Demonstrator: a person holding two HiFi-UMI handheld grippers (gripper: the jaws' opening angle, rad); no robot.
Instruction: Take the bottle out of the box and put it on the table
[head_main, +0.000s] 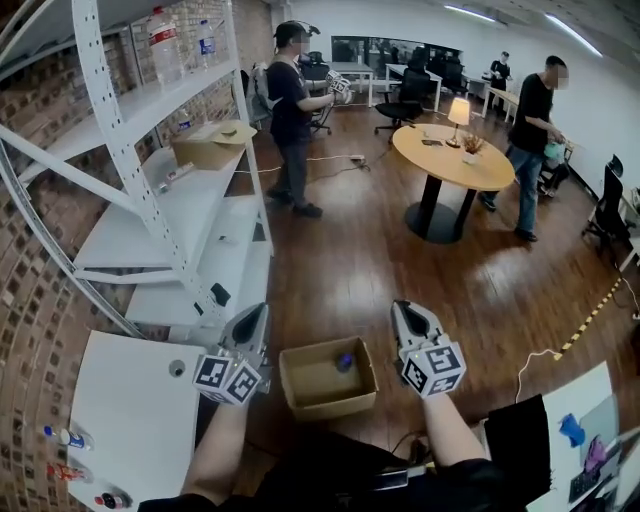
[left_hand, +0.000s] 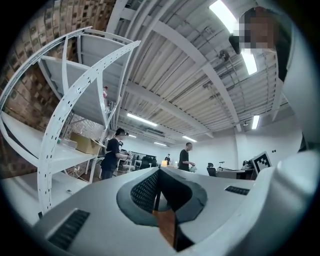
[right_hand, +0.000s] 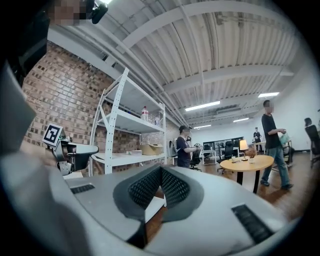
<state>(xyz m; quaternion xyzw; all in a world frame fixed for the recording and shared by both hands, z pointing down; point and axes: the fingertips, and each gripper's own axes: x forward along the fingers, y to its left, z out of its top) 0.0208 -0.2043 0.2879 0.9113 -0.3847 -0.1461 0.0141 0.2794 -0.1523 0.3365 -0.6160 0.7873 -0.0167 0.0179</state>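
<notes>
An open cardboard box (head_main: 327, 380) stands on the wooden floor in front of me. A small bottle (head_main: 344, 362) with a blue cap lies inside it, toward the far right corner. My left gripper (head_main: 256, 314) hovers just left of the box, pointing away from me, shut and empty. On the box's right side my right gripper (head_main: 403, 308) is held level, also shut with nothing in it. In the left gripper view the left gripper (left_hand: 159, 173) has its jaws together. In the right gripper view the right gripper (right_hand: 160, 171) has its tips touching. Neither of these two views shows the box.
A white table (head_main: 125, 405) with small bottles at its near corner stands to my left. A white metal shelf rack (head_main: 150, 200) with a carton runs along the brick wall. Further off are a round wooden table (head_main: 452, 158) and two people (head_main: 290, 110). Another table (head_main: 585, 410) sits at my right.
</notes>
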